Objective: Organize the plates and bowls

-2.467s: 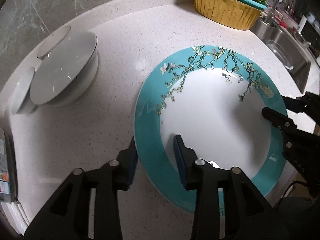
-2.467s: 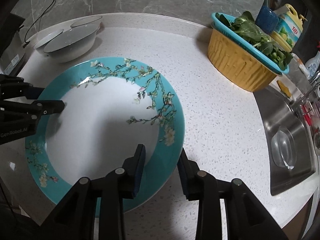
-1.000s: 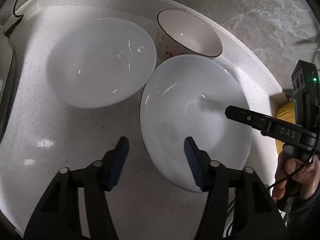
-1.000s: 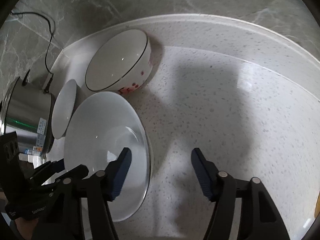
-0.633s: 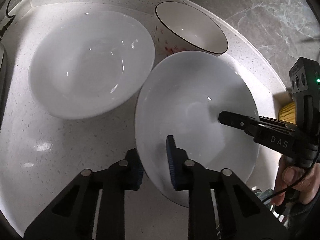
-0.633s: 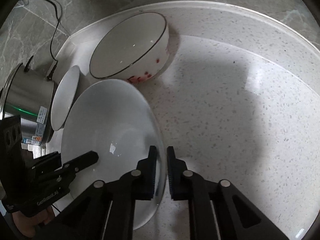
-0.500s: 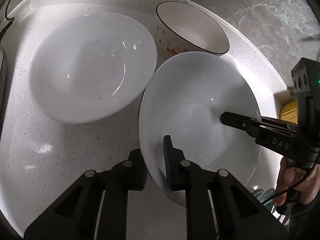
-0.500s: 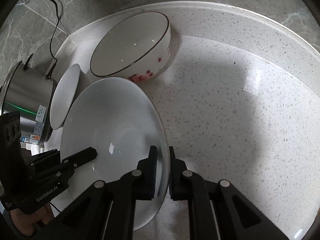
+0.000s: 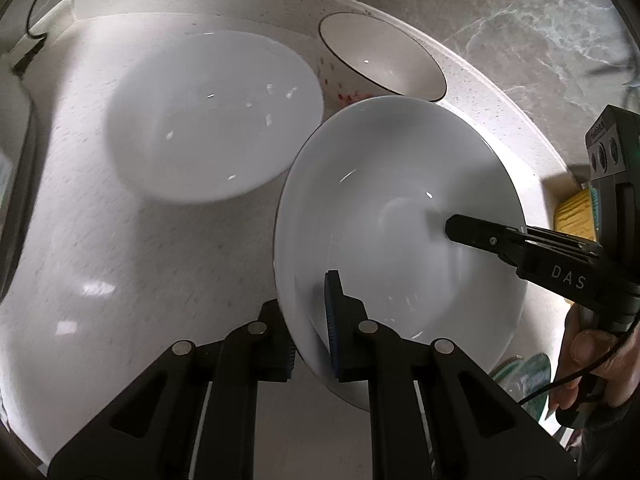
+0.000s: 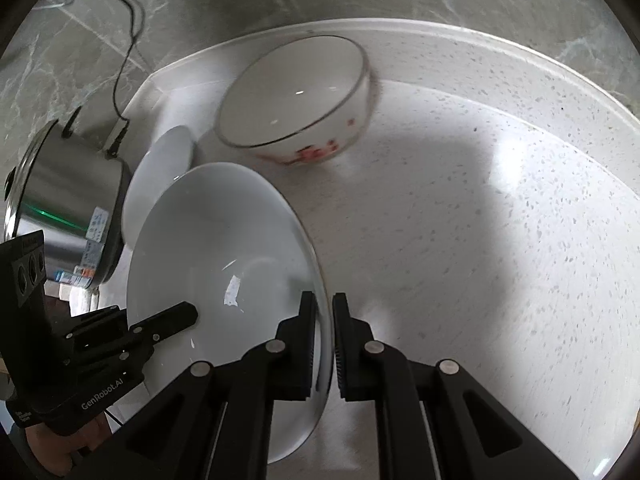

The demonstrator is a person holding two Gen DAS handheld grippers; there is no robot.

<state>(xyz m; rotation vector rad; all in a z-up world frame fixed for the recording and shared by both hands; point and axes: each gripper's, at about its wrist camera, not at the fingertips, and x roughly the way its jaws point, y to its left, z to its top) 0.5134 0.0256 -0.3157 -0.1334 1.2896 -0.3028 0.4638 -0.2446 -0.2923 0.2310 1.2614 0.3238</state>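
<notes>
A plain white shallow bowl [image 9: 400, 208] hangs tilted just above the counter, held from both sides. My left gripper [image 9: 308, 312] is shut on its near rim, one pad inside and one outside. My right gripper [image 10: 324, 328] is shut on the opposite rim, and in the left wrist view the right gripper [image 9: 456, 226] reaches in from the right. A second white bowl [image 9: 216, 120] rests on the counter to the left. Behind them stands a dark-rimmed bowl with red marks [image 9: 380, 60]. The right wrist view shows the held bowl [image 10: 216, 260], the red-marked bowl [image 10: 296, 100] and the left gripper [image 10: 176, 316].
A steel cooker [image 10: 60, 184] with a cable stands at the far left, close to the second white bowl [image 10: 160, 172]. A yellow basket [image 9: 572, 216] and part of a teal plate [image 9: 524, 376] show at the right. The speckled counter [image 10: 500, 240] meets a marble wall behind.
Both grippers went from open around the white bowl's rim to shut on it. The bowl has since tipped up and come slightly off the counter.
</notes>
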